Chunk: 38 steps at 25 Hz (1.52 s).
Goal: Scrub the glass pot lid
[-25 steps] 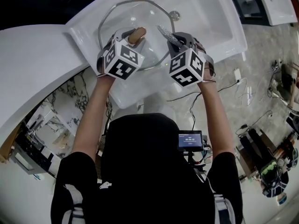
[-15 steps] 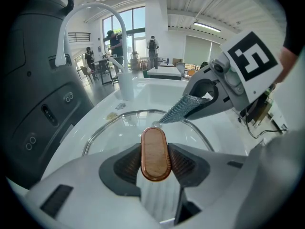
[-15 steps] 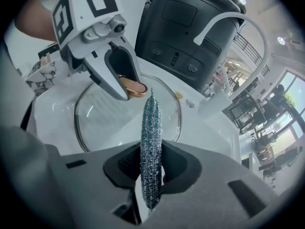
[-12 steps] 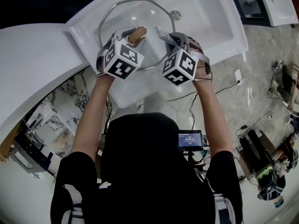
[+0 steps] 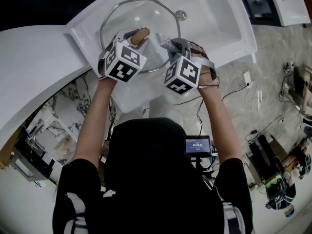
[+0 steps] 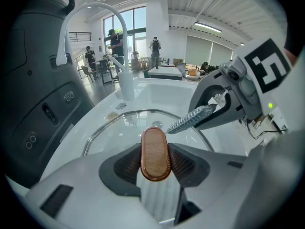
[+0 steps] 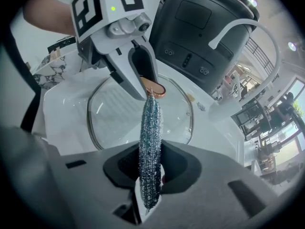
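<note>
Moved: over the last second the right gripper [image 7: 150, 175] has swung in toward the left gripper [image 6: 155, 163], carrying its scouring pad [image 7: 150, 142] across the glass and up close to the handle [image 6: 155, 152]. The left gripper has barely shifted.
Left claw: the jaws stand partly apart, with the ribbed pads pressed on either side of the oval wooden, copper-rimmed handle, gripping it firmly.
Right claw: the jaws are drawn nearly together and pinch the sparkly silver-blue scouring pad edge-on. Most of the pad sticks out ahead of the jaws.
Glass pot lid [image 5: 141, 13]: it sits in the white sink [image 5: 224, 18], metal rim all round, with the handle on the side nearest the person and caught in the left claw.
Pad and lid: the pad's tip is over the glass, just beside the handle. From here I cannot tell whether it actually touches the glass.
Grippers: they are side by side and close together above the near part of the lid.
Person: stands at the sink edge in a dark top, both arms stretched forward.
</note>
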Available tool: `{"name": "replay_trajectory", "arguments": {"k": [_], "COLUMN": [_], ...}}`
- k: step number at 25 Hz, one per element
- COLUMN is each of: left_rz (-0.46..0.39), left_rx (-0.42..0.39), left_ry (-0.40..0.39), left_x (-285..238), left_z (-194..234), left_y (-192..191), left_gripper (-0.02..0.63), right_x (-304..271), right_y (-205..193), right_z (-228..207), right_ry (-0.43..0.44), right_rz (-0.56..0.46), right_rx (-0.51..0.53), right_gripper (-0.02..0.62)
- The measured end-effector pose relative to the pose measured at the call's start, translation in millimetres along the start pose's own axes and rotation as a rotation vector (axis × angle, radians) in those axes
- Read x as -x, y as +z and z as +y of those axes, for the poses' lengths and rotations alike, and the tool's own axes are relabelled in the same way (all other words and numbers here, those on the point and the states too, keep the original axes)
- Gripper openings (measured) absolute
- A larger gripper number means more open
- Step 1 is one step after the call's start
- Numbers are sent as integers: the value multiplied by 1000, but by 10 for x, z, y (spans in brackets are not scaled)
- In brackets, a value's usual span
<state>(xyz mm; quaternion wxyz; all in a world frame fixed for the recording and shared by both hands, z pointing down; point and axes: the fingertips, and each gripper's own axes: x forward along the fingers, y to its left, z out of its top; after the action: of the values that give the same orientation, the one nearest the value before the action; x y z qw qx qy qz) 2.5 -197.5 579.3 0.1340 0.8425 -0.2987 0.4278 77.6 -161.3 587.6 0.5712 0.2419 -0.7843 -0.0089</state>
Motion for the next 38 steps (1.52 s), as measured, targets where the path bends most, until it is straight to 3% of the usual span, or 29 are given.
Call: {"name": "replay_trajectory", "arguments": {"k": [12,18,33,38], "left_rz": [0,0,0,-3], "left_rx": [5,6,5,6], "left_ry": [3,2,-5,-13], "left_x": [-3,11,0,5], "left_z": [8,-2,0,0], "left_y": [-6,2,1,-1], "left_gripper": [170,169,169,169], "right_x": [91,147,184,198], "right_y": [56,102,182,210], "right_z": [393,643,1023,989], "right_ry": [111,139,313,379], "right_rz": [-10,-5,-29,-41], "right_rx": [42,124,152,96], "right_gripper": [69,69,67,67]}}
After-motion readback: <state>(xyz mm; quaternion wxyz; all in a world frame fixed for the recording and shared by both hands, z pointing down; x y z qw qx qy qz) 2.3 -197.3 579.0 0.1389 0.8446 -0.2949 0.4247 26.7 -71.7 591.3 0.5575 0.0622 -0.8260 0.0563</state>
